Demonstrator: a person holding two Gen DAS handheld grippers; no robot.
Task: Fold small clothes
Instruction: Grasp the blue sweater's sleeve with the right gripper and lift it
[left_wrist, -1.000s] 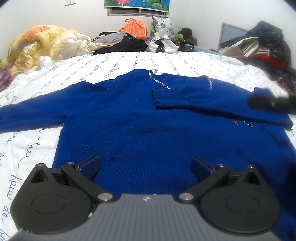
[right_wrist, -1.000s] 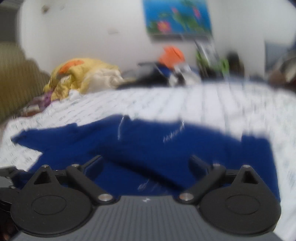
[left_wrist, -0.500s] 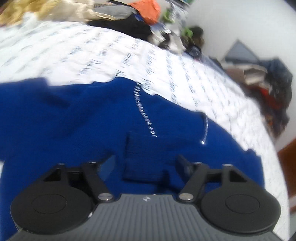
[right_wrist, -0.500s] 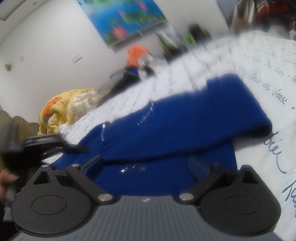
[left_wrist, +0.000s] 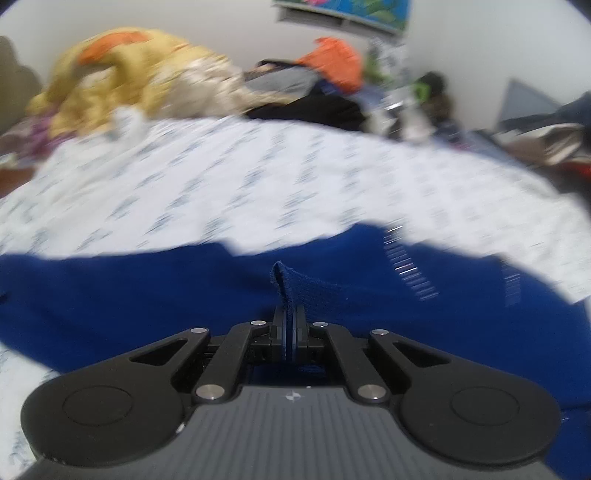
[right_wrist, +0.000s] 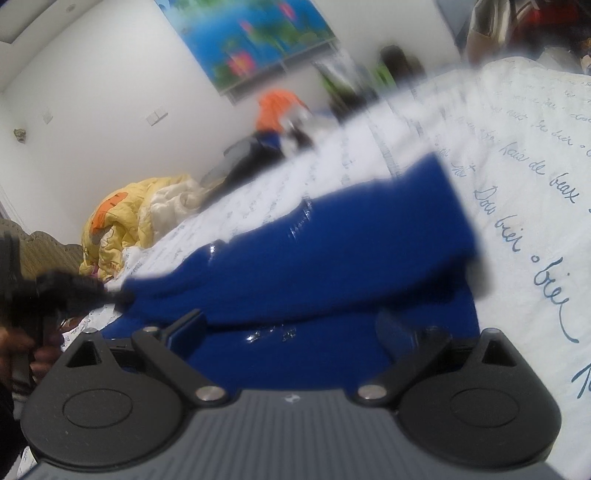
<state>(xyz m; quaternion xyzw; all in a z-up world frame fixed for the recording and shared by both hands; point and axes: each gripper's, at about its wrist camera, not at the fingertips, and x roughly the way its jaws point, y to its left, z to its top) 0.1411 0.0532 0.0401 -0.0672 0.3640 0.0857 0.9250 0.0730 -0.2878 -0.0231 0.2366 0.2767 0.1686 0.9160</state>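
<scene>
Knitwear in deep blue, a sweater (left_wrist: 147, 295), is spread across the lower half of both frames on a white bedspread (left_wrist: 221, 177) printed with script. At lower centre of the left wrist view, a raised fold of its fabric is pinched between the fully closed jaws of the left gripper (left_wrist: 290, 326). In the right wrist view, the right gripper (right_wrist: 291, 328) is held above the sweater with jaws wide apart and nothing gripped. Heaped bedding (left_wrist: 122, 70) is seen at upper left.
</scene>
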